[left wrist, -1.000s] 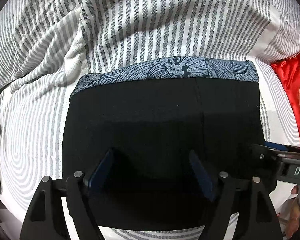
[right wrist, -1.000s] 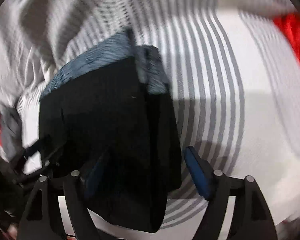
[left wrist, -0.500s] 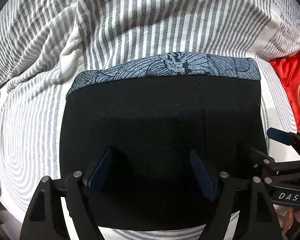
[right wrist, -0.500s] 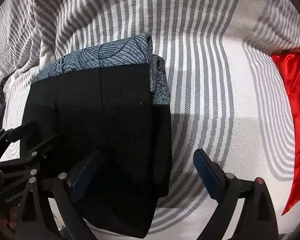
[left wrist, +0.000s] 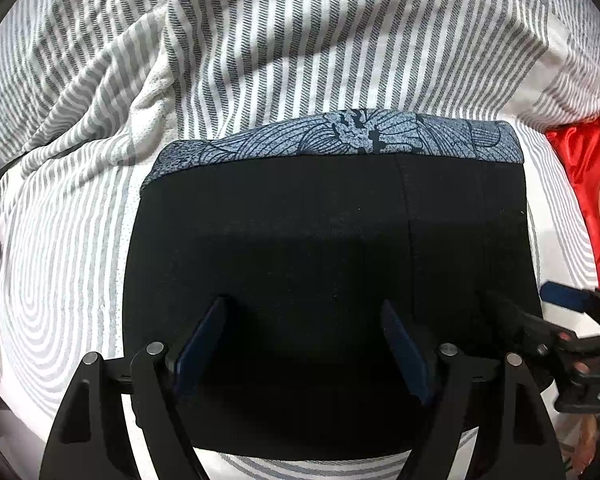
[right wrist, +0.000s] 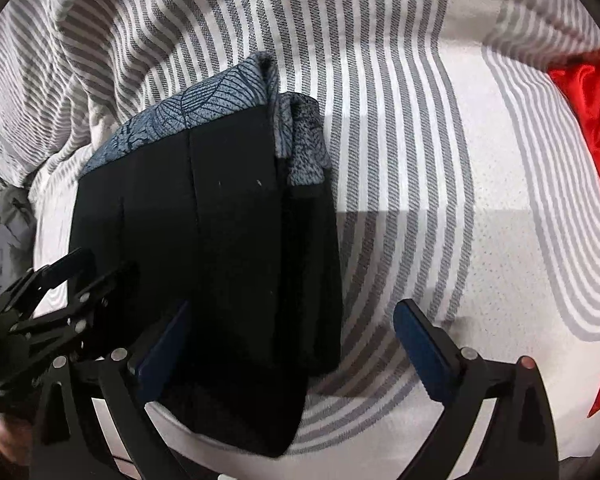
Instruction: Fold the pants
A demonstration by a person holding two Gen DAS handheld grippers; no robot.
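The pants (left wrist: 332, 280) lie folded into a compact black block on the striped bedspread (left wrist: 260, 40), with a blue patterned band (left wrist: 340, 140) showing along the far edge, and a red cushion (left wrist: 592, 184) sits off to the right. The main change is on the right: a second ago the right wrist view was smeared by motion, and now it is sharp, so the hand has settled. The right gripper (right wrist: 292, 344) has let its jaws spread over that second and they are opening further at this moment; they stand very wide, one finger over the black cloth and the other over bare bedspread, with the right-hand edge of the block between them but neither pad pressing on it. The left gripper (left wrist: 304, 352) has not shifted; its jaws stand fairly wide over the near part of the block, and the dark cloth makes it hard to tell whether the tips rest on it, though nothing is pinched. Judging by the tidy outline and the right side's release, the last fold looks laid down and the task seems close to done, with perhaps only smoothing or pulling away left
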